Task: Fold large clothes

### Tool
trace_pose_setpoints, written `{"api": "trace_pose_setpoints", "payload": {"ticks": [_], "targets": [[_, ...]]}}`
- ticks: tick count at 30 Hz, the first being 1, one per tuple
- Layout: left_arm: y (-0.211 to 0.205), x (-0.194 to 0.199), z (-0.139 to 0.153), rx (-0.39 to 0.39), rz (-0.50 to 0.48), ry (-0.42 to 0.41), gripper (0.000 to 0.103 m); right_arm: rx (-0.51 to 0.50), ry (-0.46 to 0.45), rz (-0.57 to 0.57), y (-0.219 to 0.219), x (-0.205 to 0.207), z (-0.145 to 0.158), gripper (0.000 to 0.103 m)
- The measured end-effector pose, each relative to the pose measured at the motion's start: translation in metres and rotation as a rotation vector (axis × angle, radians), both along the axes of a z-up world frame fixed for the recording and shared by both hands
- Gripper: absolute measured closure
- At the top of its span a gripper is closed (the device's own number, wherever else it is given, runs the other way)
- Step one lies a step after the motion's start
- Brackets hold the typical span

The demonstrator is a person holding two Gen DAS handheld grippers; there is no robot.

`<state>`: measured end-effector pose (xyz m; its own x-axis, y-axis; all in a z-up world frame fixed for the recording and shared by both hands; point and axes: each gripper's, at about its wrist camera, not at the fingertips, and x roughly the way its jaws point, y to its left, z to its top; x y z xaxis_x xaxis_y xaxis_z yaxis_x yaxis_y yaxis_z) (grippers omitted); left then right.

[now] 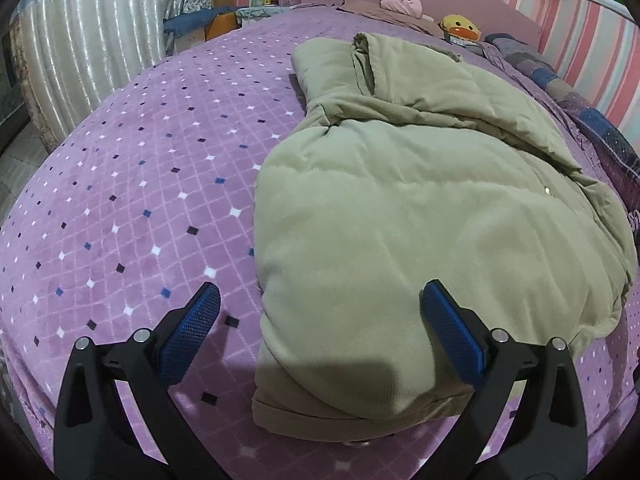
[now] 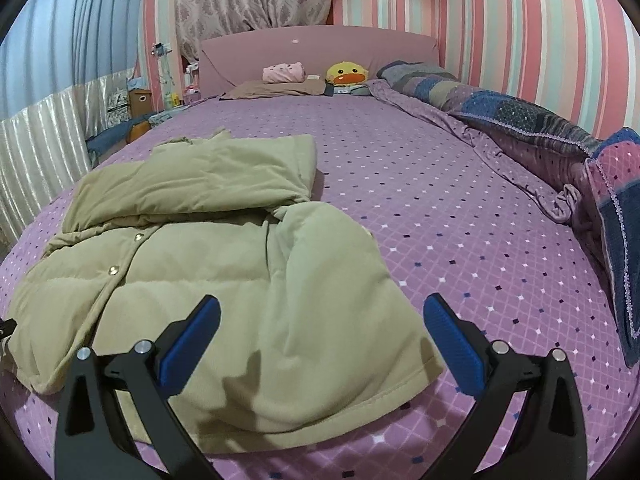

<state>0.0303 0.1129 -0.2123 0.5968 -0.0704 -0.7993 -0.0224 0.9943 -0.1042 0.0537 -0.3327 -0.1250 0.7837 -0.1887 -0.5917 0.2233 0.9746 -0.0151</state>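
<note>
Left wrist view: puffy olive jacket (image 1: 420, 216), sleeves folded in, on bed (image 1: 140, 200); left gripper (image 1: 320, 312) wide. Right wrist view only: snap buttons (image 2: 114, 269); right gripper (image 2: 322, 320) wide.

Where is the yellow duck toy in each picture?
Left wrist view: the yellow duck toy is far off at the upper right, by the headboard, beyond the green jacket.
Right wrist view: the duck sits top center, against the pink headboard.
Shared landmark: the small pink cushion lies just left of the duck in both views.
</note>
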Motion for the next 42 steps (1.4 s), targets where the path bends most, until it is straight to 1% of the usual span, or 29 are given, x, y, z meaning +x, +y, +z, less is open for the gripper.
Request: {"api": "trace_pose_setpoints", "payload": {"ticks": [3, 6, 11, 14, 19, 20, 22, 24, 28, 29, 34, 40, 42], "targets": [[-0.002, -0.003, -0.005, 0.008, -0.007, 0.001, 0.003, -0.024, -0.006, -0.004, 0.002, -0.004, 0.001, 0.002], [-0.001, -0.004, -0.010, -0.012, -0.004, 0.005, 0.003, -0.032, -0.015, -0.013, 0.001, -0.010, 0.000, 0.002], [0.001, -0.007, -0.017, -0.035, -0.002, 0.003, 0.003, -0.011, 0.006, -0.026, -0.004, -0.014, -0.009, 0.002], [-0.001, -0.005, -0.022, -0.027, -0.014, 0.000, 0.003, -0.018, 0.019, -0.036, -0.005, -0.014, -0.016, 0.002], [-0.005, -0.001, -0.027, -0.021, -0.019, 0.020, 0.003, -0.007, 0.039, -0.024, -0.008, -0.012, -0.024, 0.002], [-0.006, 0.000, -0.028, -0.019, -0.020, 0.025, 0.003, -0.003, 0.043, -0.016, -0.010, -0.011, -0.025, 0.002], [-0.007, 0.002, -0.027, -0.032, -0.034, 0.037, 0.009, -0.007, 0.044, -0.008, -0.011, -0.010, -0.025, 0.002], [-0.011, 0.002, -0.027, -0.041, -0.056, 0.042, 0.024, -0.005, 0.047, 0.017, -0.016, -0.007, -0.024, 0.002], [-0.023, 0.002, -0.024, 0.012, -0.074, 0.036, 0.027, -0.006, 0.056, 0.060, -0.025, 0.000, -0.021, 0.002], [-0.025, 0.003, -0.024, 0.019, -0.075, 0.036, 0.027, 0.006, 0.073, 0.090, -0.029, 0.005, -0.022, 0.002], [-0.026, 0.005, -0.025, 0.025, -0.069, 0.043, 0.027, -0.001, 0.158, 0.151, -0.041, 0.025, -0.038, 0.002], [-0.029, 0.008, -0.027, 0.052, -0.067, 0.047, 0.025, 0.098, 0.212, 0.213, -0.051, 0.041, -0.060, 0.002], [-0.031, 0.009, -0.027, 0.061, -0.069, 0.049, 0.025, 0.102, 0.218, 0.224, -0.050, 0.043, -0.065, 0.002]]}}
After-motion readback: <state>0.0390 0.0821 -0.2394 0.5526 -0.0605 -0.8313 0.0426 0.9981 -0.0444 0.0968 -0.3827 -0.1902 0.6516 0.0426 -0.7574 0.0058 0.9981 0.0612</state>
